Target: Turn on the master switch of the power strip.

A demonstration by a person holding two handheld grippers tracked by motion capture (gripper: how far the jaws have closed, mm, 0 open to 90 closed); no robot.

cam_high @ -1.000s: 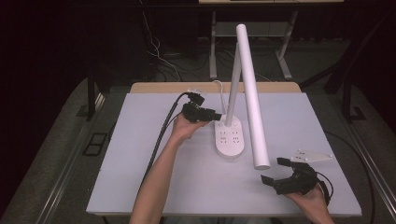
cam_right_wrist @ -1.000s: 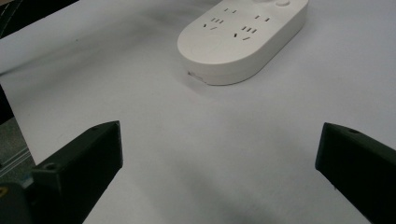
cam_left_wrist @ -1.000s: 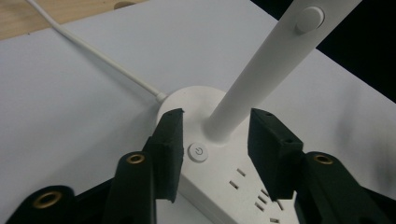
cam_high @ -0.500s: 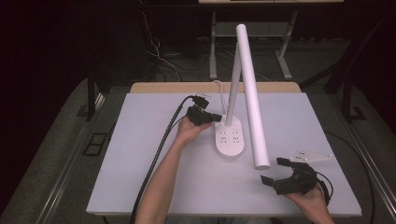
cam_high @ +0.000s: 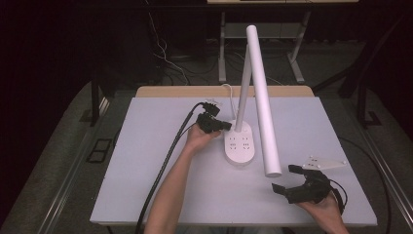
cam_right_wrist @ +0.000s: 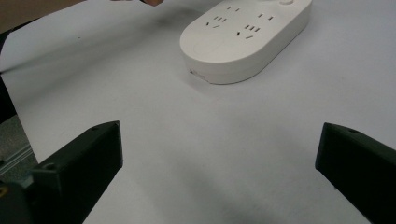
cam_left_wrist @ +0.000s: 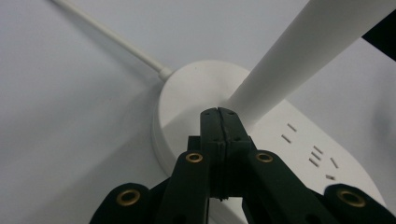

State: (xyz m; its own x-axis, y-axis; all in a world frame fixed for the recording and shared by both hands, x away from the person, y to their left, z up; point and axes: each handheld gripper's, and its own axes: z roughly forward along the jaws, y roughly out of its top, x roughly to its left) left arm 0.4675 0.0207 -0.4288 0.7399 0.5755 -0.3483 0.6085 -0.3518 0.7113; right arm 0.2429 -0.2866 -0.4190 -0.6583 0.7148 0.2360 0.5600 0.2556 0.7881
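Evenly lit from above across the white table (cam_high: 146,185); dark, murky surroundings beyond it. Soft shadows just beside the lamp base (cam_right_wrist: 243,42) (no glare on it). Blurred black jaws close to the lens in both gripper views; slight grain throughout.

I see the white desk lamp (cam_high: 253,97) standing mid-table on its oval socket-studded plastic base (cam_high: 240,146), thin stem leaning, long tube head slanting down toward me
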